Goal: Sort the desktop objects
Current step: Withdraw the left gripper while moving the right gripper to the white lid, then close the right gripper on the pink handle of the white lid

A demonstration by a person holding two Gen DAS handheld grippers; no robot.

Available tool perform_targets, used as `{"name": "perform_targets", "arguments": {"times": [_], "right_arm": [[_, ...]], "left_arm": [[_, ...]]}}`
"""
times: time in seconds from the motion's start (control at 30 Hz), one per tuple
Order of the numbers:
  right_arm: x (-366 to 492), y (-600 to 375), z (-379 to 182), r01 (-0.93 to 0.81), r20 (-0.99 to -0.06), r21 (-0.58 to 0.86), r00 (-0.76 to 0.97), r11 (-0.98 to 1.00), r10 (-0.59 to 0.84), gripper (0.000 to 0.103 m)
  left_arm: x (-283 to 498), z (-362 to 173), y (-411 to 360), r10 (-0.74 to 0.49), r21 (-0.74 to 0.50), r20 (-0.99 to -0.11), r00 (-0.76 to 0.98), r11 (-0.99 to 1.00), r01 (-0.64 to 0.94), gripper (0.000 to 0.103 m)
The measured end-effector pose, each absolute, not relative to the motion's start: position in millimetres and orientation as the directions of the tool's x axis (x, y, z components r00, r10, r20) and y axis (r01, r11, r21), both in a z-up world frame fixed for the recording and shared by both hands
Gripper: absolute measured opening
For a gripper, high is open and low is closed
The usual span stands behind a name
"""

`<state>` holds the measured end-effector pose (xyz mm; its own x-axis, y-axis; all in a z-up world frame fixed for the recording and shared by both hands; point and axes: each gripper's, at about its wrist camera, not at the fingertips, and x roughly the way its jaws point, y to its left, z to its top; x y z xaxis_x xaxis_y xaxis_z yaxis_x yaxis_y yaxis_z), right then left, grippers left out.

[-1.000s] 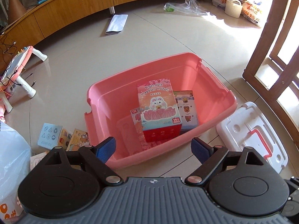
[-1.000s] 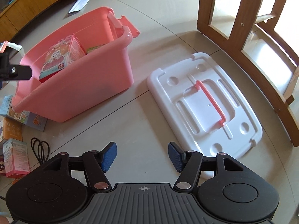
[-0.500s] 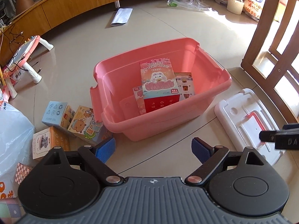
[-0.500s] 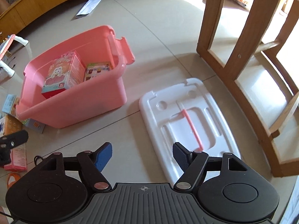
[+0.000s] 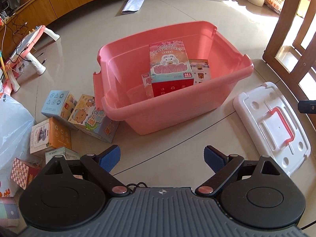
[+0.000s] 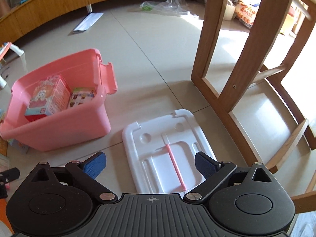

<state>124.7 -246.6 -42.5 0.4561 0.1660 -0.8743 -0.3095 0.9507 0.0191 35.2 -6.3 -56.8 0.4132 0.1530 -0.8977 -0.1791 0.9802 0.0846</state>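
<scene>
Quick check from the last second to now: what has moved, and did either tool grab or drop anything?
The right tool has just been opening wide, nothing between its jaws, and its view has swung to centre over the white lid. The left tool, open and empty, pulled back from the pink bin, bringing the loose boxes beside it into view. Bin contents, lid and boxes stayed put.

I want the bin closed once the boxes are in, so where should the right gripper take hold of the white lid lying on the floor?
Probably by the pink handle along the middle of the white lid. The lid lies flat on the floor, so its edges offer little to pinch. Come from above with the open right gripper, one finger on either side of the bar.
</scene>
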Motion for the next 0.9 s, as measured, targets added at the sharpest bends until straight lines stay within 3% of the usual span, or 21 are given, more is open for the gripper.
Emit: {"name": "perform_targets", "arguments": {"times": [0.2, 0.33, 0.9], "right_arm": [[135, -252, -61, -0.362, -0.896, -0.047, 0.427, 0.931, 0.121, 0.088], [152, -263, -80, -0.366, -0.919, -0.034, 0.377, 0.930, 0.115, 0.079], [198, -261, -177, -0.463, -0.977, -0.074, 0.210, 0.883, 0.028, 0.060]], "left_arm": [[37, -64, -9, 0.128, 0.063, -0.911, 0.391, 0.983, -0.175, 0.094], [39, -68, -13, 0.118, 0.059, -0.916, 0.385, 0.985, -0.162, 0.094], [56, -100, -26, 0.064, 0.023, -0.949, 0.309, 0.991, -0.132, 0.094]]}}
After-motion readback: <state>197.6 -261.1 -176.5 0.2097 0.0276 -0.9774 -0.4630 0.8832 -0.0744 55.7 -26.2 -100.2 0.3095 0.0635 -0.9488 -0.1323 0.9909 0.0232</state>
